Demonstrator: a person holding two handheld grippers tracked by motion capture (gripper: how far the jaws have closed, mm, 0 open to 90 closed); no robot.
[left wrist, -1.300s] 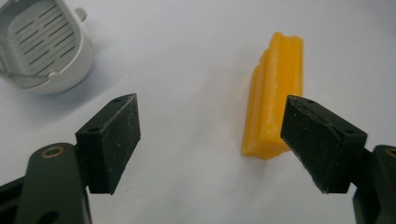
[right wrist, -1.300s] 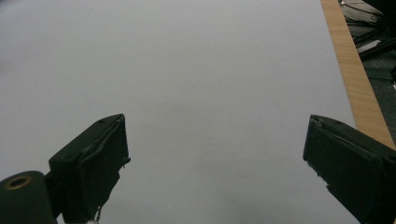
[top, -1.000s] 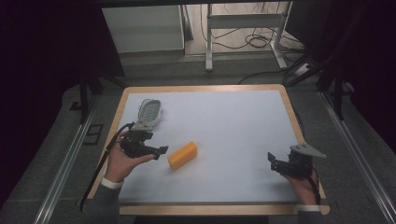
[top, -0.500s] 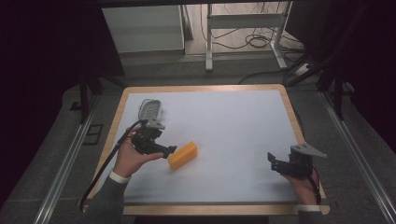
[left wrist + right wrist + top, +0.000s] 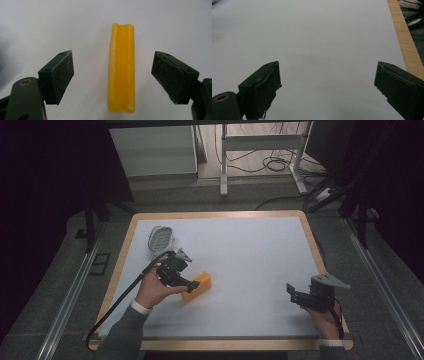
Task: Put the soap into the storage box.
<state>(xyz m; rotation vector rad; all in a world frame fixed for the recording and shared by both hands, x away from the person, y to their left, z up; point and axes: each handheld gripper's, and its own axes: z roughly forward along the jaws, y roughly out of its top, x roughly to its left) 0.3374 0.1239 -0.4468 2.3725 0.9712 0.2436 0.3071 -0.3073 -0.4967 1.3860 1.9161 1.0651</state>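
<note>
A yellow-orange block (image 5: 198, 285) lies on the white table top (image 5: 250, 250), left of the middle. My left gripper (image 5: 187, 282) hangs right over its near end, jaws open. In the left gripper view the block (image 5: 121, 67) lies lengthwise between the two black pads (image 5: 58, 75), with a gap on each side and neither pad touching it; the left gripper (image 5: 117, 80) is open. My right gripper (image 5: 292, 292) is at the front right of the table, held in a hand. In the right gripper view the right gripper (image 5: 327, 87) stands wide open over bare white surface.
A clear, ribbed plastic container (image 5: 160, 239) sits at the back left of the table. The table has a wooden rim (image 5: 322, 265); its right edge (image 5: 403, 37) runs close to my right gripper. Beyond the table are a floor with cables and a metal frame.
My left gripper has moved right and toward the block, from beside the container to directly over the block's near end. The right gripper has stayed put.
</note>
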